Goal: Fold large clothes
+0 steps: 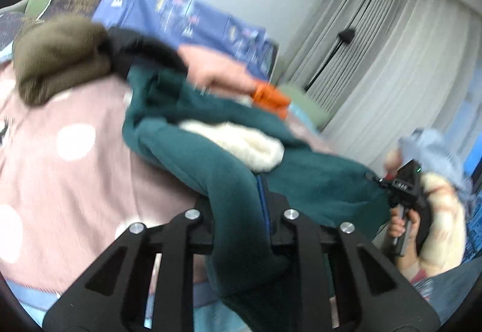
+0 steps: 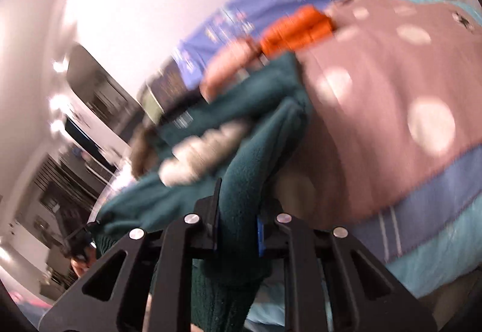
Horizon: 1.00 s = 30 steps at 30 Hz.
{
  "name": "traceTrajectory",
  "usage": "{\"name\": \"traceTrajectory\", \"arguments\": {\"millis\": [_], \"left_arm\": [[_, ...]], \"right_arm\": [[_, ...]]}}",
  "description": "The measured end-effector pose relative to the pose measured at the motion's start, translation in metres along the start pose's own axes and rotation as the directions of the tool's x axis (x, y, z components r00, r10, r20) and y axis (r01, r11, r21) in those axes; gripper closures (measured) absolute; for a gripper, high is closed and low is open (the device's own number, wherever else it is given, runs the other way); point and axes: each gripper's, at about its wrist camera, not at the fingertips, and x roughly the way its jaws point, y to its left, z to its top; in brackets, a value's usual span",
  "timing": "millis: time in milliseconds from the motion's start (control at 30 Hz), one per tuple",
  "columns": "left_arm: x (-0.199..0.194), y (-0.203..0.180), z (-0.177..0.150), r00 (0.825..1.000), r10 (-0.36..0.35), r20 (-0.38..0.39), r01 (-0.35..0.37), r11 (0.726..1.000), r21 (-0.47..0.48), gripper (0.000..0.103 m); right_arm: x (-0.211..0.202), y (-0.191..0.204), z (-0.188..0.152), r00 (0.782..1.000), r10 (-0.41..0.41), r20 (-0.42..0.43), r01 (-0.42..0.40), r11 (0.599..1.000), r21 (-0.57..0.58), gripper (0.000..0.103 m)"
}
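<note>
Two claws, both clamped on the same garment. Left claw point(image 1: 241, 217) grips a fold of the teal fleece jacket point(image 1: 217, 163), cloth bunched between its jaws and hanging down past them. Right claw point(image 2: 238, 226) likewise pinches a thick roll of the teal fleece jacket point(image 2: 250, 163) between the blue pads point(image 2: 261, 234). In the left wrist view the right claw point(image 1: 375, 179) shows at the far end of the jacket, held by the person's right hand point(image 1: 403, 223); its jaws are too small and blurred there to read.

One teal jacket, with a white fleece lining point(image 1: 241, 142) showing at the collar area. It lies partly lifted over the bed, stretched between the two claws.

Other clothes, counted: one olive-brown garment point(image 1: 57, 60) bundled at the far side of the bed, one black garment point(image 1: 135, 54) beside it, one peach-pink item point(image 1: 217, 69), one orange item point(image 1: 271, 96) next to it. All blurred, types unclear.

One pink bedspread with white dots point(image 1: 66, 169) covers the bed. One blue patterned cloth point(image 1: 186, 15) against the wall behind. Grey curtains point(image 1: 391, 54) on the right side. No containers visible.
</note>
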Motion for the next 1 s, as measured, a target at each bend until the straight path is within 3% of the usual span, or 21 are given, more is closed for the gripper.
{"name": "traceTrajectory", "arguments": {"millis": [67, 200, 367, 533, 667, 800, 900, 1000], "left_arm": [[-0.013, -0.007, 0.008, 1.000, -0.007, 0.023, 0.006, 1.000, 0.012, 0.083], [-0.040, -0.011, 0.007, 1.000, -0.009, 0.022, 0.009, 1.000, -0.013, 0.083], [-0.021, 0.014, 0.009, 0.999, -0.007, -0.051, 0.001, 0.993, -0.120, 0.082], [0.025, 0.039, 0.052, 0.997, 0.058, -0.054, -0.066, 0.985, -0.156, 0.082], [0.085, 0.069, 0.091, 0.988, 0.120, -0.094, -0.134, 0.978, -0.162, 0.081], [0.153, 0.105, 0.094, 0.962, 0.206, -0.179, -0.232, 0.962, -0.146, 0.081], [0.175, 0.130, 0.084, 0.965, 0.188, -0.184, -0.221, 0.959, -0.178, 0.078], [0.171, 0.140, 0.081, 0.977, 0.137, -0.165, -0.171, 0.962, -0.215, 0.078]], "right_arm": [[-0.009, 0.012, 0.009, 0.999, 0.047, 0.027, -0.047, 0.999, -0.003, 0.086], [-0.031, 0.029, 0.006, 0.997, 0.054, 0.048, -0.052, 0.998, -0.041, 0.086], [-0.017, 0.017, 0.009, 1.000, 0.018, 0.012, -0.018, 1.000, -0.006, 0.086], [0.038, -0.004, 0.049, 0.999, 0.008, 0.041, -0.012, 0.996, 0.084, 0.085], [0.098, -0.017, 0.086, 0.996, -0.078, 0.038, 0.073, 0.992, 0.100, 0.085], [0.169, -0.040, 0.099, 0.974, -0.225, -0.019, 0.226, 0.972, 0.062, 0.085], [0.206, -0.060, 0.088, 0.953, -0.299, -0.058, 0.301, 0.953, 0.035, 0.085], [0.209, -0.068, 0.083, 0.955, -0.293, -0.052, 0.295, 0.955, 0.018, 0.085]]}}
